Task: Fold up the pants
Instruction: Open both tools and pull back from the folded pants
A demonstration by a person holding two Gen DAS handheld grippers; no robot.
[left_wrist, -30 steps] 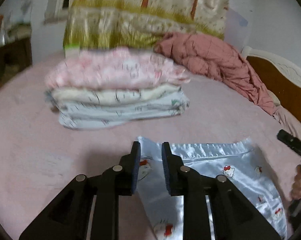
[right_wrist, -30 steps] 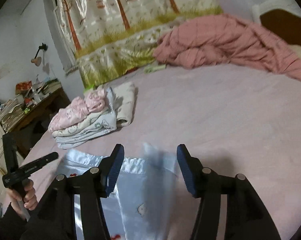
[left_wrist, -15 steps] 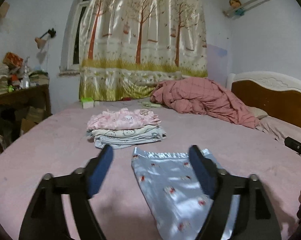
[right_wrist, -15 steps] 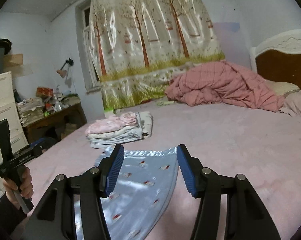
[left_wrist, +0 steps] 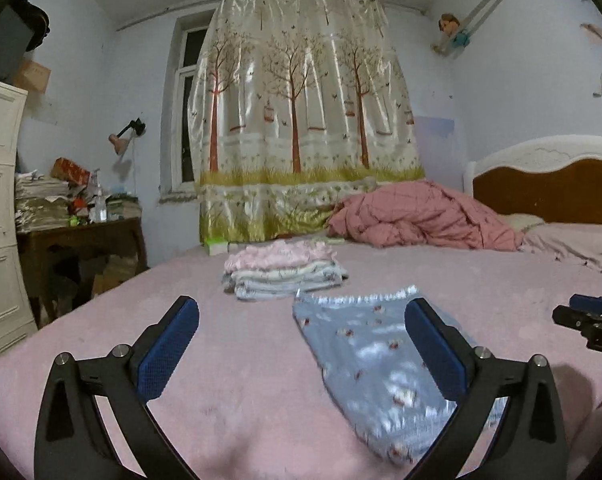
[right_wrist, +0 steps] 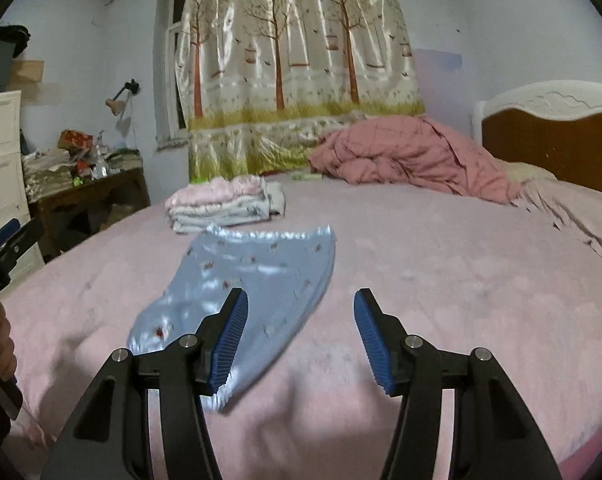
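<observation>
Pants [left_wrist: 375, 364] flat on bed, ungripped, before both claws, left [left_wrist: 301, 354] wide apart, right [right_wrist: 299, 338] apart

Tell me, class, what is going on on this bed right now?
A person is folding clothes with two handheld grippers. The shiny blue pants lie folded on the pink bed, in front of a stack of folded clothes. The left gripper has just been opening and holds nothing; the right gripper is open too, clear of the fabric.
</observation>
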